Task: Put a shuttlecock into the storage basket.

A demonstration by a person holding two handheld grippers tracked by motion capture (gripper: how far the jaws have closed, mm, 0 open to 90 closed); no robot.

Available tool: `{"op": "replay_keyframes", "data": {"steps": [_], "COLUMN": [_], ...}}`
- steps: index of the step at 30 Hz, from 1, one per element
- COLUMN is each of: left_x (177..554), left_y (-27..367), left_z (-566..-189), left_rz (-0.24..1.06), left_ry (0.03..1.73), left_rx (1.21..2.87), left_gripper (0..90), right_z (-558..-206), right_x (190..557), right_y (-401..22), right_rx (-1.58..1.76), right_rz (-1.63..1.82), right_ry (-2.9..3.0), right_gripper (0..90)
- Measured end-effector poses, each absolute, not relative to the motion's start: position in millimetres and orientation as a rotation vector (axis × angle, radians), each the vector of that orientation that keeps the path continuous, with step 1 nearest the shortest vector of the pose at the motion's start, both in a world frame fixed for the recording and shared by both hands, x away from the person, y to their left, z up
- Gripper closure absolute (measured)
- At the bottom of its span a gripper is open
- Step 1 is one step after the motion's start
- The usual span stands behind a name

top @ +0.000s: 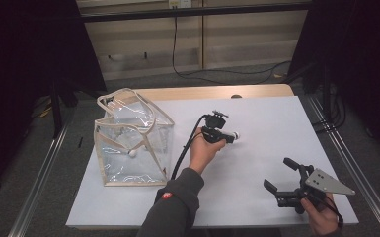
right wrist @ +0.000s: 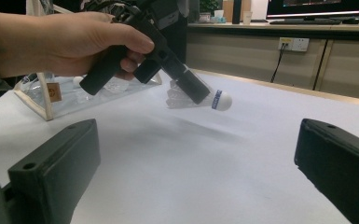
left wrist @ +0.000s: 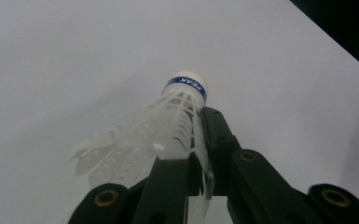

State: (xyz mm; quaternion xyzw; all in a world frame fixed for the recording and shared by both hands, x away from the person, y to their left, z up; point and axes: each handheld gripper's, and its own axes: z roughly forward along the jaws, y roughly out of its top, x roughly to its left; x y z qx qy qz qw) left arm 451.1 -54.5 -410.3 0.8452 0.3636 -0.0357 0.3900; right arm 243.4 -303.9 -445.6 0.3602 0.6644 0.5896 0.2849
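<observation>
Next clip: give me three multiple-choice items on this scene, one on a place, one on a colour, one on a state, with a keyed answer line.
1. Where is the clear bag?
A. table's left part
B. table's right edge
C. on the floor

2. What colour is the band round the shuttlecock head?
A. red
B. blue
C. green

3. How is the right gripper?
A. shut on the shuttlecock
B. shut on the bag
C. open, holding nothing

Answers: 1 A, the high view shows it at the left; 2 B, the left gripper view shows a blue band; 3 C, its jaws stand wide apart, while the left gripper clamps the shuttlecock.
</observation>
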Motion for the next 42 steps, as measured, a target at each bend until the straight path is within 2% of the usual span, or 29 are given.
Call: {"op": "replay_keyframes", "data": {"steps": [42], "left_x": [440], "left_y": [-14], "left_z": [-363], "left_rz": [-0.146], "left_ry": [0.918], "left_rx": [2.185], "left_gripper": [88.3], "right_z": [-446], "right_x": [244], "right_y": [-303], "right_rx": [0.96], "right_rz": [1.581], "right_ry": [1.778], "right_gripper": [0.1]}}
